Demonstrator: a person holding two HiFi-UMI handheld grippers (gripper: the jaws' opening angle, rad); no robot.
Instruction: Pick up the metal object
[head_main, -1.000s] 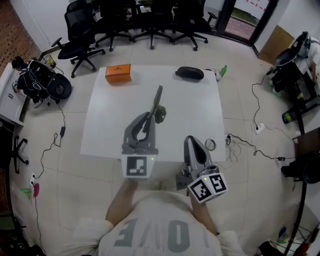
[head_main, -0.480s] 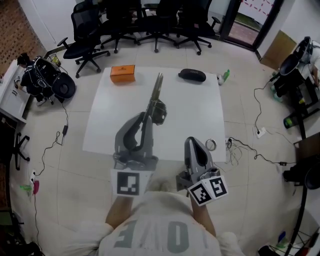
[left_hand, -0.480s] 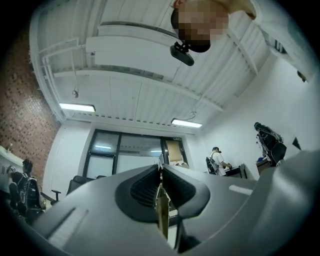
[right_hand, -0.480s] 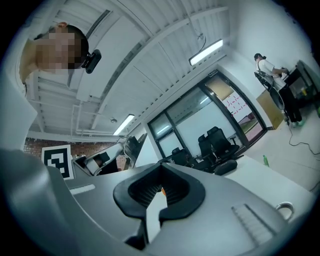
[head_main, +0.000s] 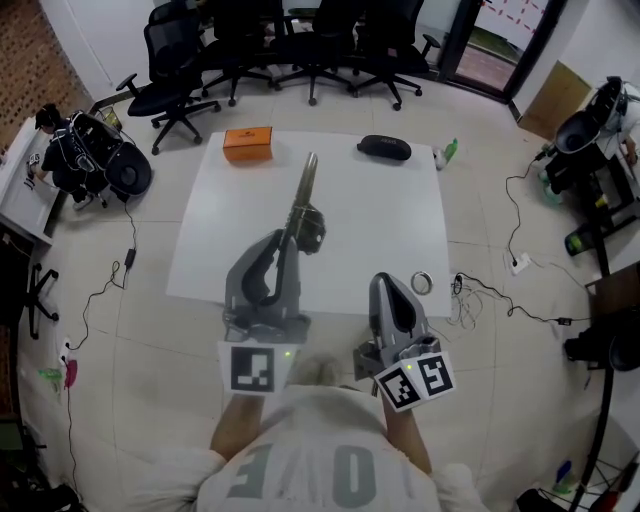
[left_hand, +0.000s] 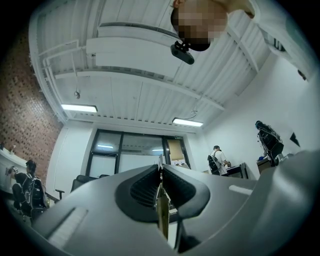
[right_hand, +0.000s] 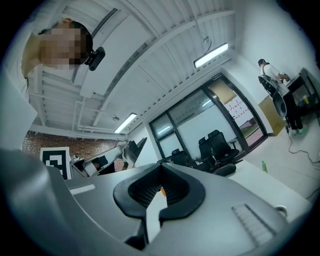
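Observation:
The metal object (head_main: 305, 190) is a long grey bar with a dark block near its lower end. It is up off the white table (head_main: 380, 230), tilted away from me. My left gripper (head_main: 292, 238) is shut on its near end. In the left gripper view, a thin metal edge (left_hand: 161, 210) stands clamped between the ribbed pads of the left gripper (left_hand: 161, 172), which points up at the ceiling. My right gripper (head_main: 383, 282) hangs near the table's front edge, shut, with nothing in it; in its own view the right gripper (right_hand: 161, 170) has its tips together.
An orange box (head_main: 247, 143) lies at the table's far left. A black case (head_main: 384, 148) and a green bottle (head_main: 446, 152) lie at the far right. A small ring (head_main: 421, 284) sits at the front right edge. Office chairs (head_main: 180, 70) stand behind the table.
My left gripper has come closer to me and higher with the metal object in it. The right gripper has barely moved.

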